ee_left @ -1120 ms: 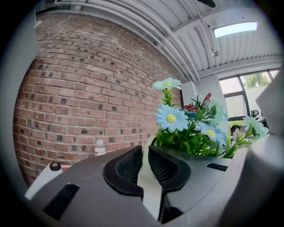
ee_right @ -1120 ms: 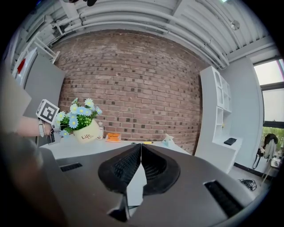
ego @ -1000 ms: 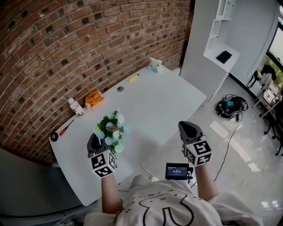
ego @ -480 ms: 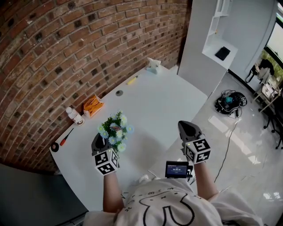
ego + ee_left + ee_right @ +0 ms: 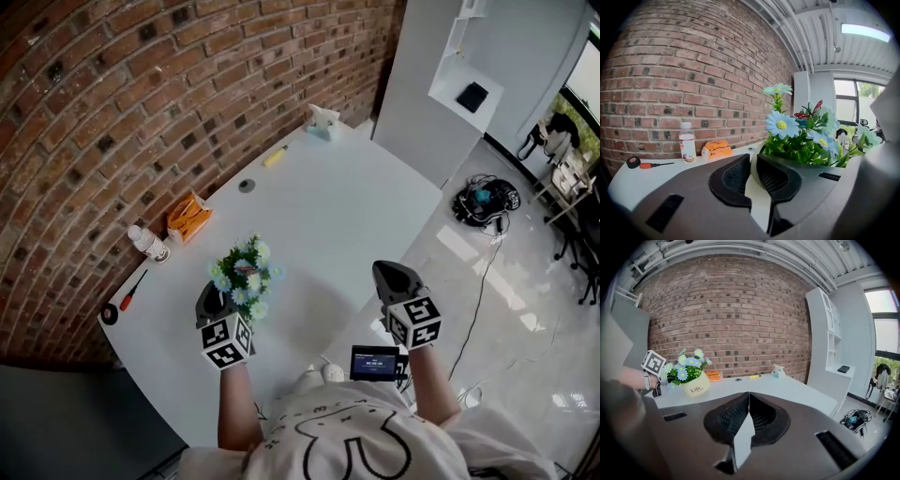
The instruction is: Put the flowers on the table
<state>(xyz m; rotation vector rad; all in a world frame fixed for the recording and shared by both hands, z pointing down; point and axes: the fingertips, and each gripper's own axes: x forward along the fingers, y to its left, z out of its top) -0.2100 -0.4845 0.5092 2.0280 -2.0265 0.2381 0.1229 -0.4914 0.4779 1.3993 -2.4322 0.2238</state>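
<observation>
Head view lays it out for you: the white table [image 5: 356, 216] runs along the brick wall [image 5: 141, 84], and the flowers [image 5: 242, 274], blue and white daisies in a cream pot [image 5: 697, 386], sit over its near end, just ahead of your left gripper [image 5: 212, 294]. Your right gripper [image 5: 386, 274] hangs off the table's near edge, above the floor, well apart from the pot.

In the left gripper view your jaws are clamped on the pot's pale rim, with the blooms rising just beyond them. In the right gripper view the jaws are pressed together with nothing between them.

You look to be at the set-down step. From the right gripper view the pot's base seems to be on the tabletop or just above it; I cannot tell which for certain.

Next, make sure the base is flat on the table, then let the left jaws part and draw the gripper straight back from the rim so that the pot stays upright. Leave the right gripper where it is.

The orange pack [image 5: 188, 215], bottle [image 5: 148, 244] and screwdriver [image 5: 131, 277] by the wall are clear of your path.
</observation>
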